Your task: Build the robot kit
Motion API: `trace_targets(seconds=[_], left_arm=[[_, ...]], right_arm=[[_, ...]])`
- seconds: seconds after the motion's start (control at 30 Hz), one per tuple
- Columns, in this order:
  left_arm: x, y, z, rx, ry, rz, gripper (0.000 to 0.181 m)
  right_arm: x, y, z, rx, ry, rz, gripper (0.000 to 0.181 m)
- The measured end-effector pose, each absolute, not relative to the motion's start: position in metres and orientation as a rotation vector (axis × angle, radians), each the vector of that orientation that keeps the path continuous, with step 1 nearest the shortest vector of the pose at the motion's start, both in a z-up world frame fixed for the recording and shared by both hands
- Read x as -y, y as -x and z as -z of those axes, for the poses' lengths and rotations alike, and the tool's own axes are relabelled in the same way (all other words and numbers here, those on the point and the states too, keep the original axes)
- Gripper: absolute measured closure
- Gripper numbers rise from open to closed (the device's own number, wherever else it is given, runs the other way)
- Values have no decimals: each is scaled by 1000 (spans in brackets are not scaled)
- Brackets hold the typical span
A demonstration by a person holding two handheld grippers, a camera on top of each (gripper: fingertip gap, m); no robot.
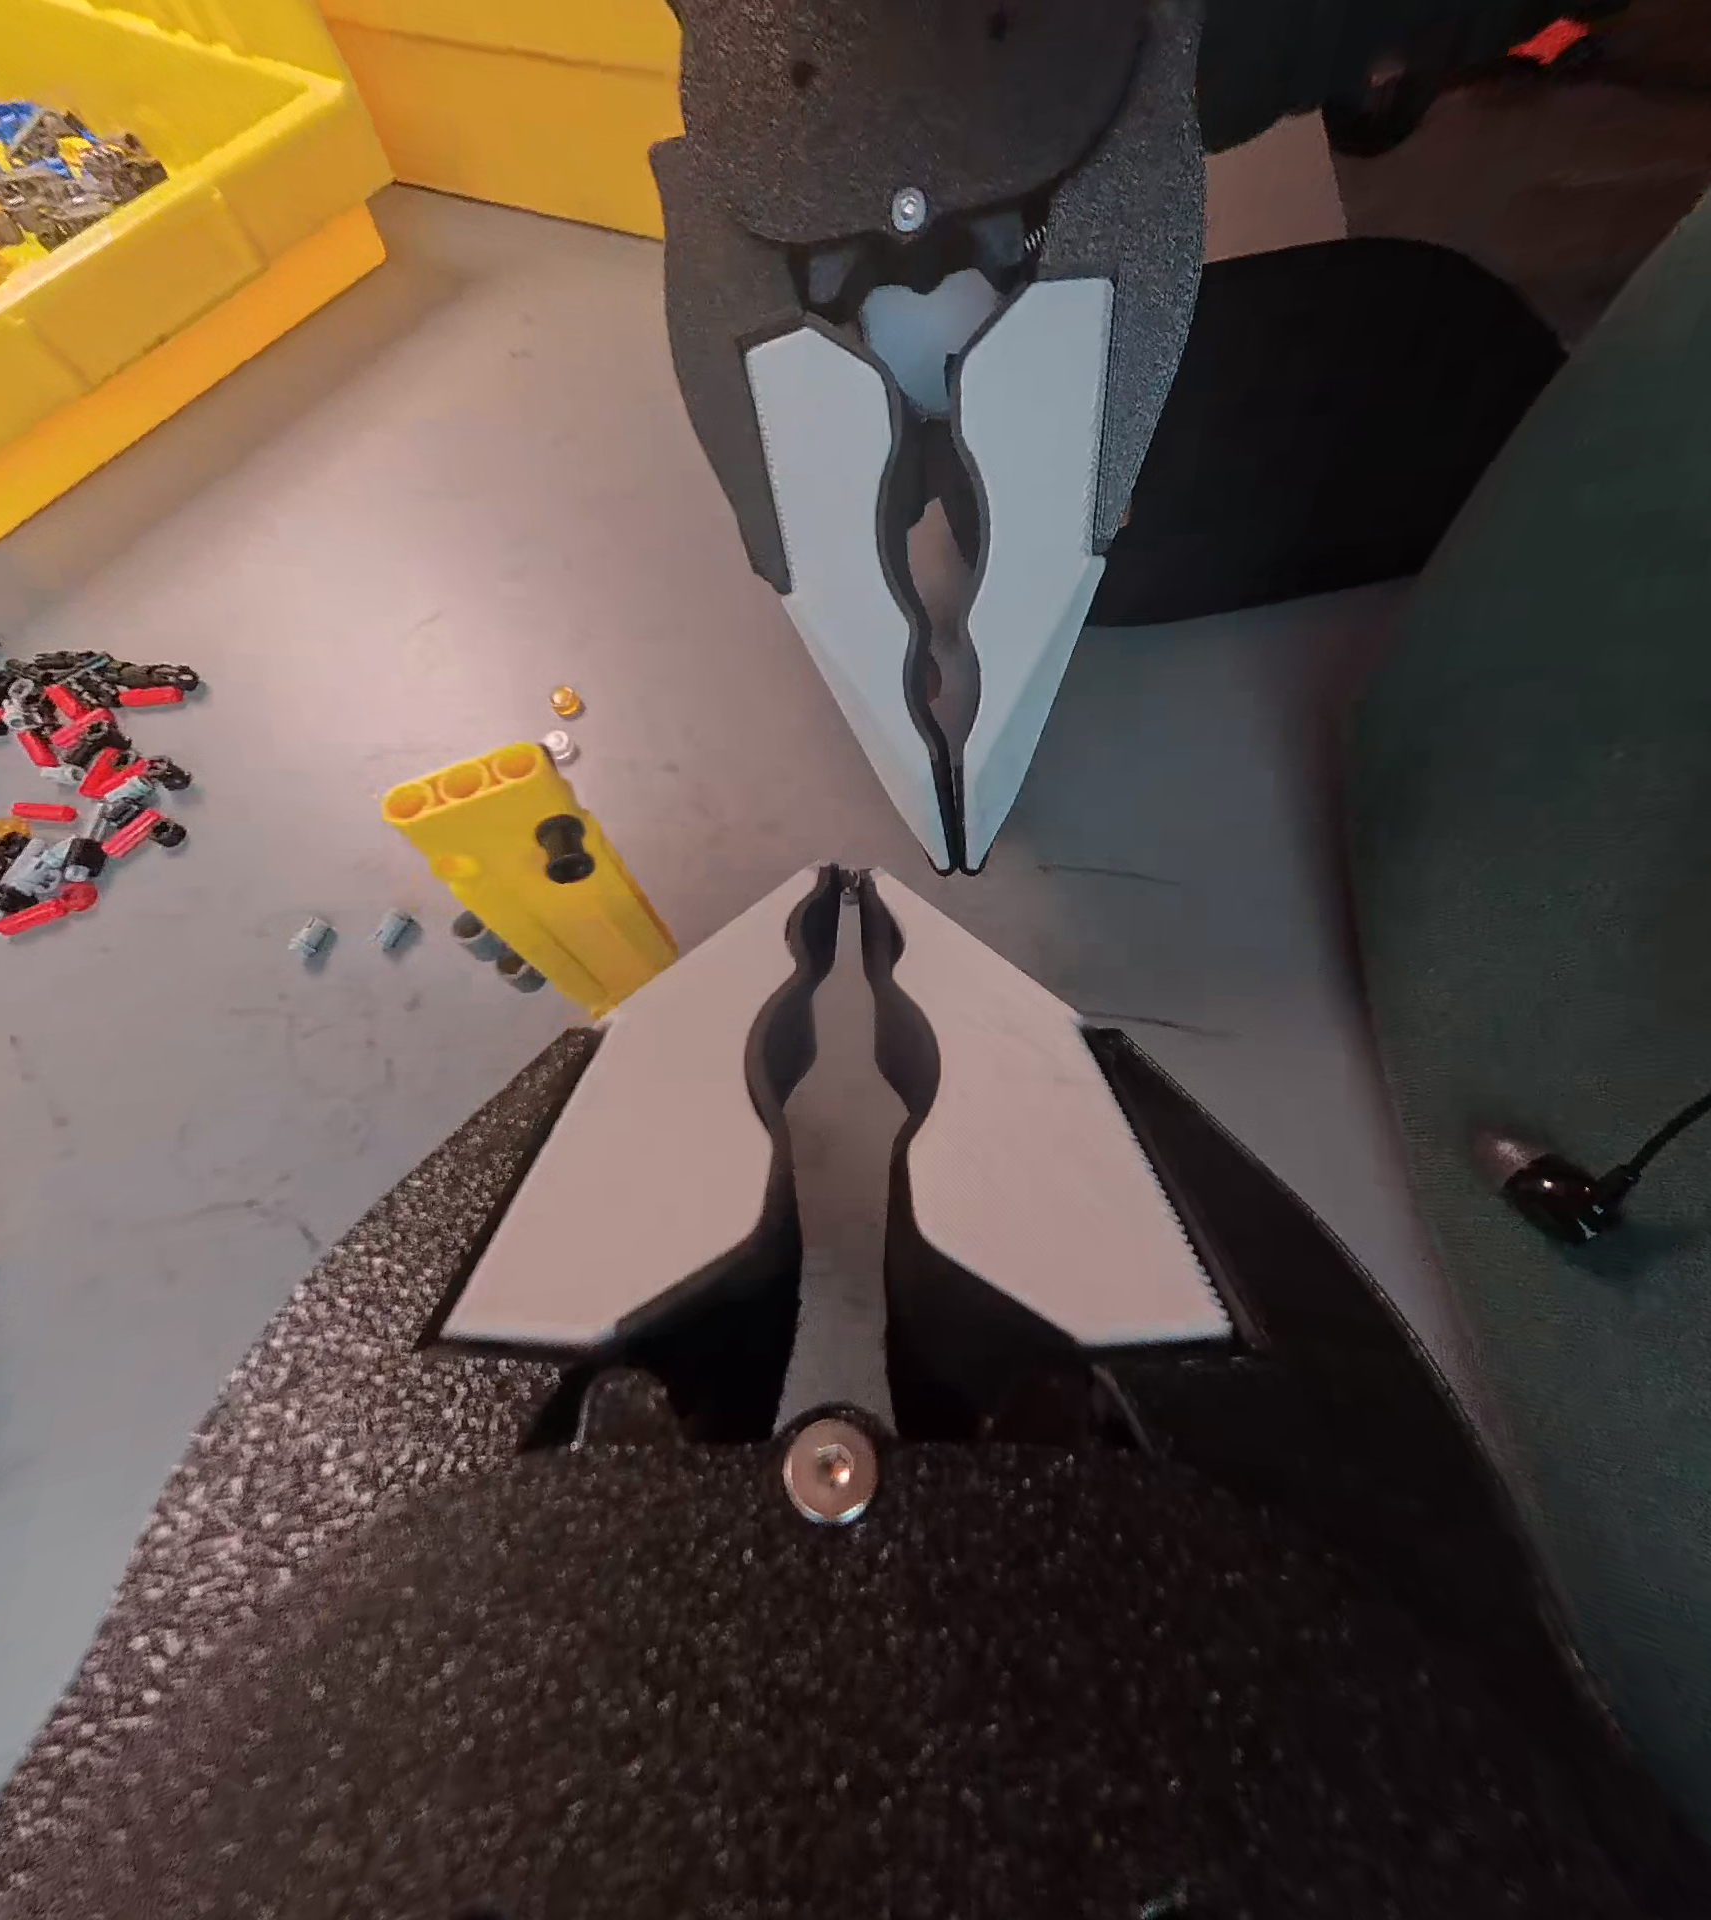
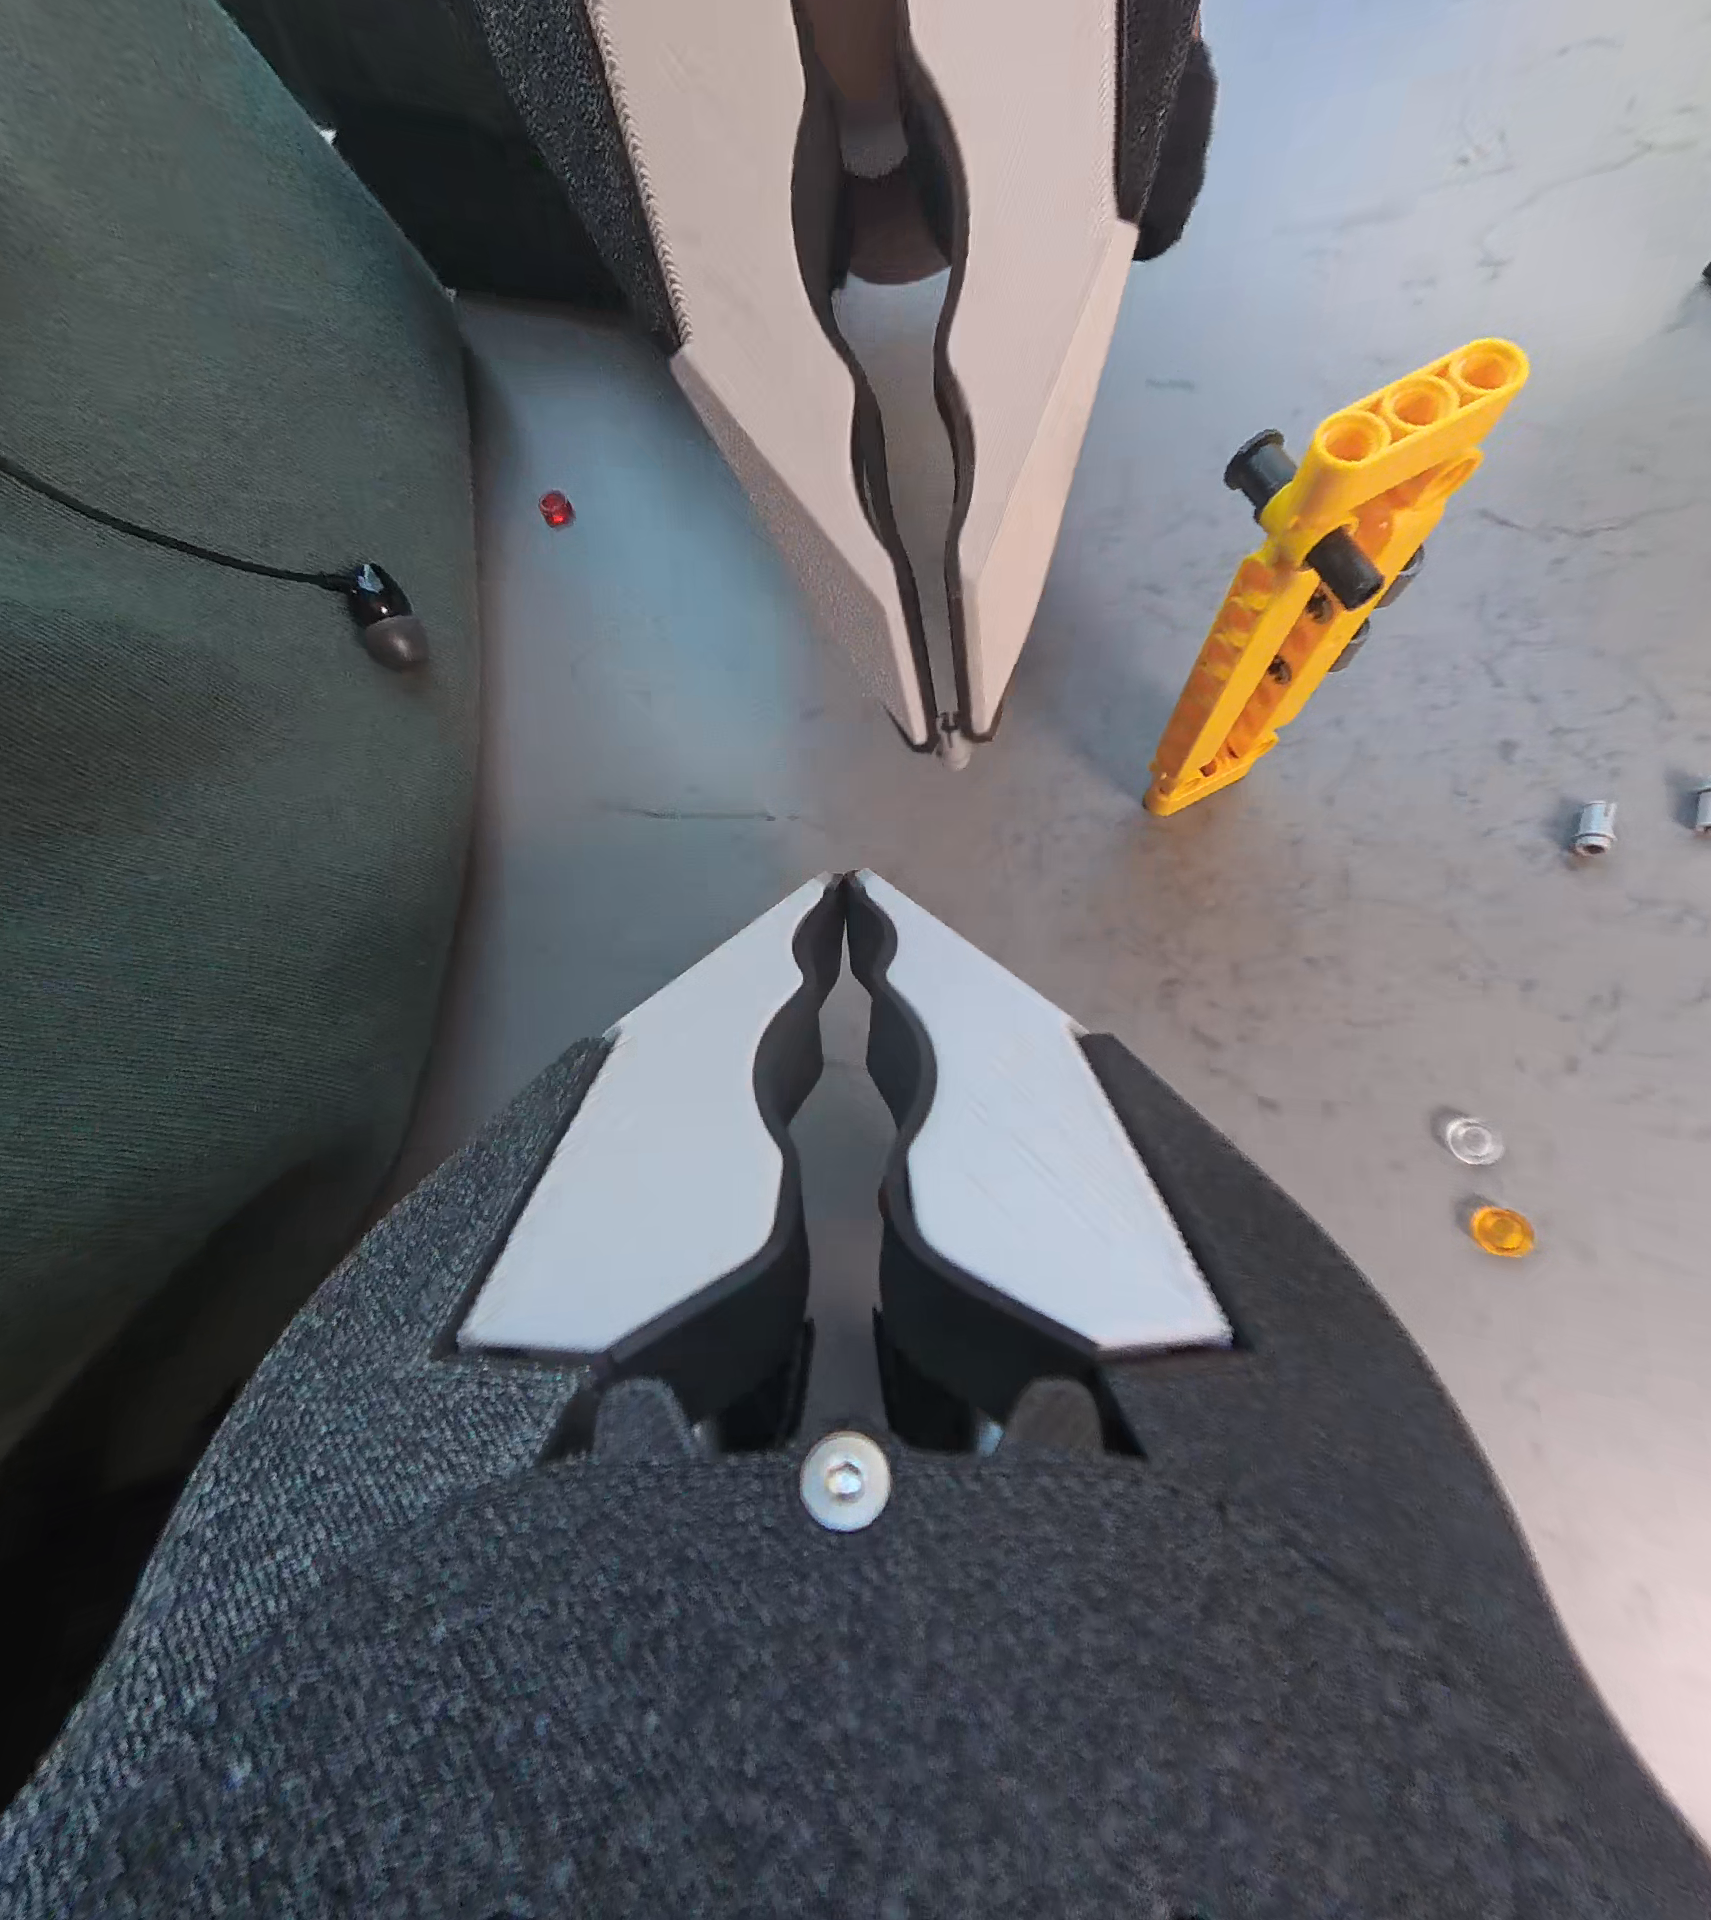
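You get even, soft overhead light on the table (image 1: 539, 540), faint shadows, strong fisheye bending and blur at edges.

yellow beam (image 2: 1318, 582), grey table (image 2: 1350, 987)

You cannot identify the tiny grey part (image 2: 954, 750) pinched in the left gripper (image 2: 952, 727); the yellow bin (image 1: 103, 312) is cut off by the frame edge

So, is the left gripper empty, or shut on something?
Shut on something: the left gripper pinches a small grey piece that pokes out at its closed tips. Its kind: cannot tell.
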State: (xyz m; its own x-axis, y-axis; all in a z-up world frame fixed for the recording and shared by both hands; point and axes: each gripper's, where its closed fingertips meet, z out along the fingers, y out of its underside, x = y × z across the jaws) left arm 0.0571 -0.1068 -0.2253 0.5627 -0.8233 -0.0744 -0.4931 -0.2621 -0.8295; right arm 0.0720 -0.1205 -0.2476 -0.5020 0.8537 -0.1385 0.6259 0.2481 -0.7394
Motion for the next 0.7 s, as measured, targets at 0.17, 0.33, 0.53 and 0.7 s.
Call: trace_targets(seconds=[0.17,0.33,0.53,0.7], left_arm=[[104,-47,204,-1014,1856,516,178],[118,-20,196,-1068,1907,494,178],[168,8,222,-1129,2083,462,178],[177,22,243,-995,2163,417,177]], right_arm=[[127,-67,238,2213,1309,-1112,181],[127,-64,233,2183,1306,-1133,177],[146,-65,234,2218,1236,-1171,175],[186,-45,234,2313,1063,-1191,172]])
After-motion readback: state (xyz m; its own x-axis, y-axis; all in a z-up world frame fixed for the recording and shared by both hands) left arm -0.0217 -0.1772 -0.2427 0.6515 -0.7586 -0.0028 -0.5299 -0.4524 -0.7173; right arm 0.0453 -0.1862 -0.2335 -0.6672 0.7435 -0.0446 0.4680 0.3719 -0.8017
